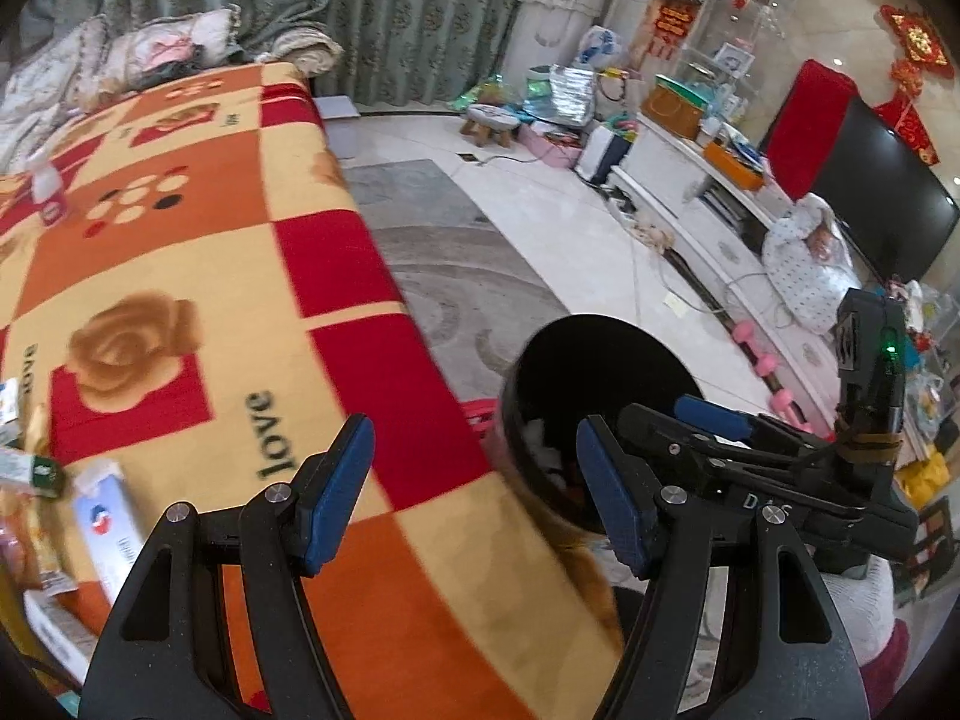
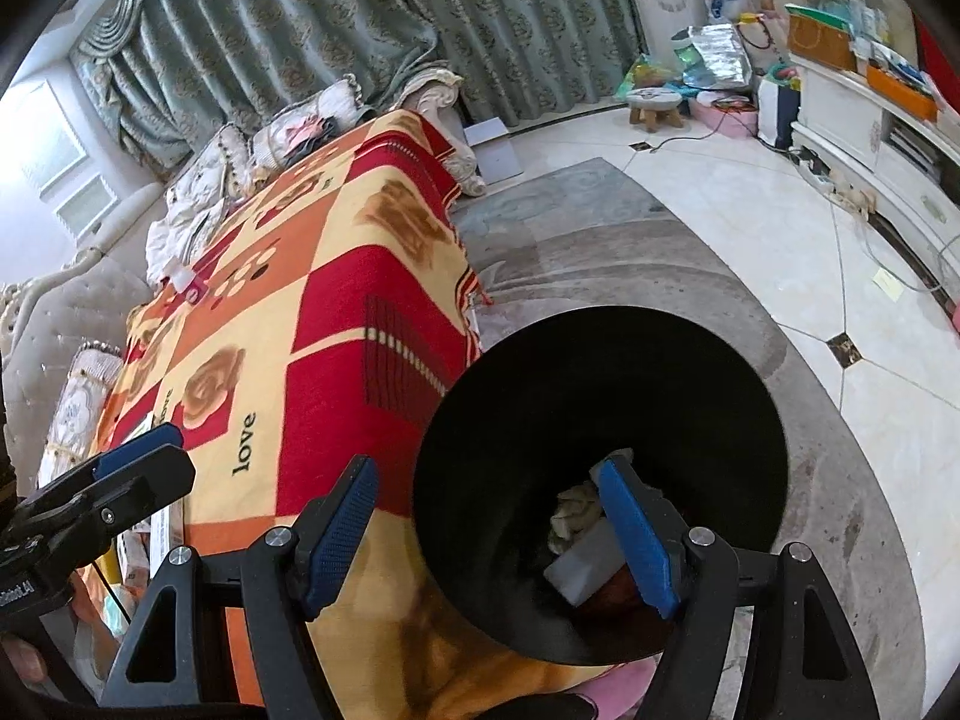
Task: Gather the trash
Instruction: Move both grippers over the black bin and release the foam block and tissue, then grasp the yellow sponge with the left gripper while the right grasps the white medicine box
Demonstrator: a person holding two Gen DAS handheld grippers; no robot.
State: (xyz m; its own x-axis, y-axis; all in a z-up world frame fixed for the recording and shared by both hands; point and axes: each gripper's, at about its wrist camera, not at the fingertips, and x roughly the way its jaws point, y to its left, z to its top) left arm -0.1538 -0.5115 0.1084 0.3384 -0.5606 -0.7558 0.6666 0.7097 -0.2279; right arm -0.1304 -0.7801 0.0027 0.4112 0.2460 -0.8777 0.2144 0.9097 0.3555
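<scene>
The black bin (image 2: 600, 480) stands on the grey rug (image 2: 600, 252), tight against the hanging edge of the patterned blanket (image 2: 336, 312) that covers the table. Inside the bin, low at its bottom, lie a crumpled pale wad (image 2: 573, 510) and a white boxy piece (image 2: 585, 570), touching each other.

The right gripper (image 2: 489, 531) hangs over the bin's near rim, pointing steeply down. Its jaws stand apart with nothing between the pads: the right-hand blue pad (image 2: 636, 534) sits over the bin's mouth, just above the white piece, and the other pad (image 2: 342, 534) is outside the bin, over the blanket's edge.

The left gripper (image 1: 474, 492) is on the table side of the bin, also open and empty. One of its blue pads (image 1: 336, 492) is over the blanket near the word "love"; the other (image 1: 612, 504) overlaps the bin's near wall in the left wrist view. In that view the bin (image 1: 600, 378) shows some white trash (image 1: 543, 444) low inside.

Farther from the bin, along the table's opposite side, more things lie on the blanket: a white and blue carton (image 1: 111, 516), a green-labelled packet (image 1: 36, 471), and, well back, a small white bottle (image 1: 48, 183). Beyond the bin, the tiled floor (image 2: 750, 192) runs to a white cabinet (image 2: 870, 138).
</scene>
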